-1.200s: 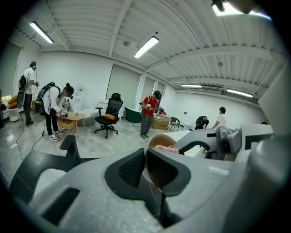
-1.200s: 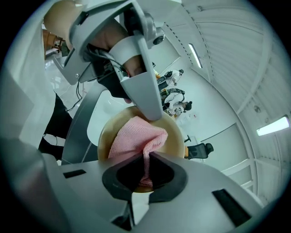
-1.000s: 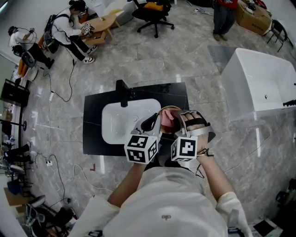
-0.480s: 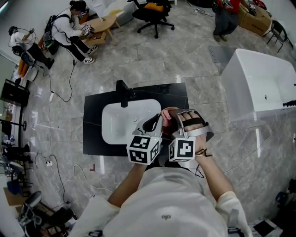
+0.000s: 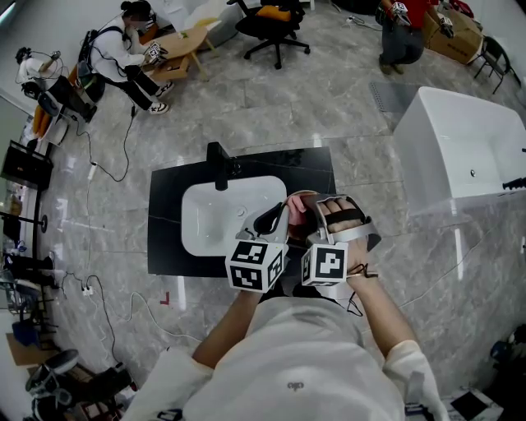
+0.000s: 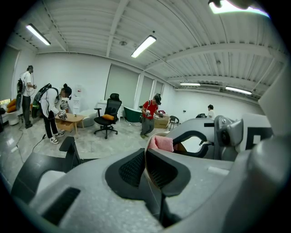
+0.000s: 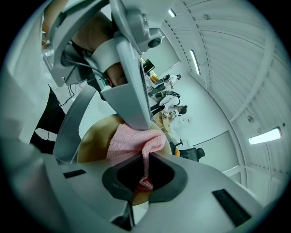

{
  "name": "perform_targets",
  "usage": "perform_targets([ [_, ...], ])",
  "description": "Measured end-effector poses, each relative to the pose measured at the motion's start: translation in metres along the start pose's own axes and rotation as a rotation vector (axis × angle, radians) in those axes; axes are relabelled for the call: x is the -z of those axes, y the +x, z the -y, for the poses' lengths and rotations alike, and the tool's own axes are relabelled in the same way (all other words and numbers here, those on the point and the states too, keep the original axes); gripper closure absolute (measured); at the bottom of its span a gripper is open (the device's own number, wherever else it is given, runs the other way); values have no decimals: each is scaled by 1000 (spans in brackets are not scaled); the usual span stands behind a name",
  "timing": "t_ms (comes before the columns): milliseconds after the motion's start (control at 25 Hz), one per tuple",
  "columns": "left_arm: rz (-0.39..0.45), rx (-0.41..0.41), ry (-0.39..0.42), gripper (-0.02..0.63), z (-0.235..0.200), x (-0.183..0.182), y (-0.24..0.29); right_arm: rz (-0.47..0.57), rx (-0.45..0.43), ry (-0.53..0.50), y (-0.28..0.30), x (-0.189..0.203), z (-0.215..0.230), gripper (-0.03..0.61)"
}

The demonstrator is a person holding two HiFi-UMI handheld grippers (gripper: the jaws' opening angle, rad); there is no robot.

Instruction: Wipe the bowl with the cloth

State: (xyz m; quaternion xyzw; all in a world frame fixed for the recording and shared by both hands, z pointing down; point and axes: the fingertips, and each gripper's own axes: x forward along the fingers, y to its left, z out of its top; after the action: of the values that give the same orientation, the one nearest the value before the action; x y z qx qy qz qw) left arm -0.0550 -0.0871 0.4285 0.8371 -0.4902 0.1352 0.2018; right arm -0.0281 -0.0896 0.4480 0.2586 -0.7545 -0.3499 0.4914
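Inside the tan bowl [image 7: 93, 136], the pink cloth [image 7: 132, 139] sits bunched up.

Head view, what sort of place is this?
Probably a staged test hall, not a home: a black counter with a white sink stands alone on open tiled floor, a white bathtub sits nearby, and an office chair and other people are further off.
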Motion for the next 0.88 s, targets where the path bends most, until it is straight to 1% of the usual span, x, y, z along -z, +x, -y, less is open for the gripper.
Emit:
perform_targets([
  [80,4,-5,-1,588,-2,1,-1,-6,-25,5,0,2,-6,563],
  [320,17,-21,-15,588,-7,-2,0,-37,-41,-2,0,13,-12,563],
  [560,20,-23,-11,588,-4,-3,1,-51,-101,15,-2,15,-28,563],
  [880,24,-20,-3,588,-1,-7,4,10,-144,25,-5,-8,-36,563],
])
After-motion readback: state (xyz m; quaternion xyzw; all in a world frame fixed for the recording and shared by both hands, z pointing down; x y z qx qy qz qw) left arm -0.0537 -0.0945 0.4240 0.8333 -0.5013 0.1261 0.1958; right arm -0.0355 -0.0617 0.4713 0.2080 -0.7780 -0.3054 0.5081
